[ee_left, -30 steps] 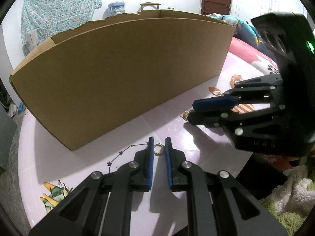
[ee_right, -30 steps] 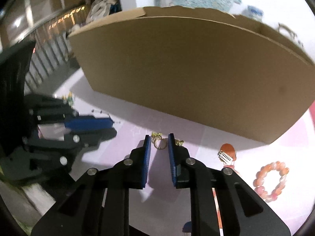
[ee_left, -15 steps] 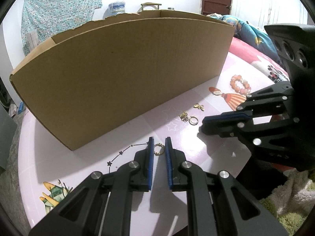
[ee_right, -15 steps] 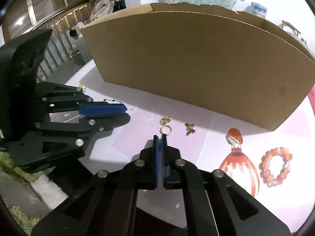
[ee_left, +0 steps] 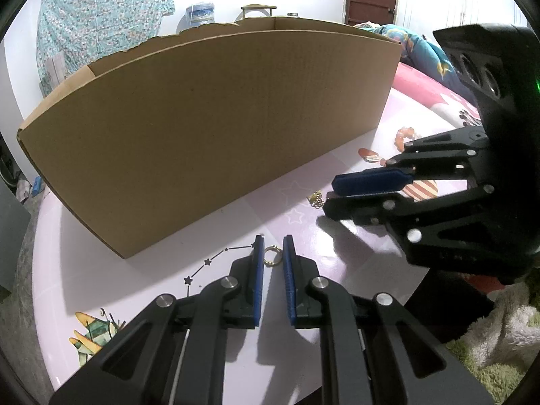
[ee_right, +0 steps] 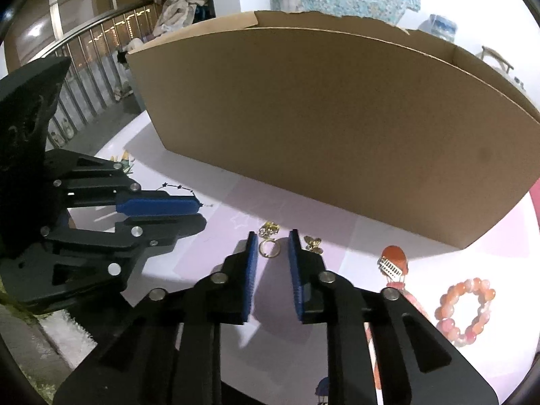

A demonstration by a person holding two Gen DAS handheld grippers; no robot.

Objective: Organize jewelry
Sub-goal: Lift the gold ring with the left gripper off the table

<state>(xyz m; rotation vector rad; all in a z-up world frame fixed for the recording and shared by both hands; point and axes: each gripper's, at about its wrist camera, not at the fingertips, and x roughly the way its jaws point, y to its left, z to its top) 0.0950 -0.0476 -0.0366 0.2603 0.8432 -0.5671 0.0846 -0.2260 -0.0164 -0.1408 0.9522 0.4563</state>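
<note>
Two pairs of fingers point down at the desk (ee_left: 101, 270). On our left gripper (ee_left: 271, 256) the blue fingers (ee_left: 258, 270) stand a narrow gap apart, with a small gold ring (ee_left: 272, 255) lying on the desk between their tips; the pads do not press it, so we read this pair as open around it. On our right gripper (ee_right: 273, 253) the fingers (ee_right: 251, 270) are opening, and a second gold ring (ee_right: 269, 248) lies flat between their tips, untouched by either pad. A gold charm (ee_right: 269, 229) sits just beyond that ring, and a small gold butterfly (ee_right: 313, 243) lies just outside the right-hand finger.

Further right on the desk we see an orange clip (ee_right: 393, 263), and beyond it a bracelet (ee_right: 465, 310) of pink and orange beads, well apart from the rings.

Behind all the jewelry stands a long cardboard box (ee_left: 209, 135), open at the top, its near wall facing us; we cannot see inside. Each gripper shows in the other's view, side by side, near each other but apart. The desk top is pale pink with printed stars.
</note>
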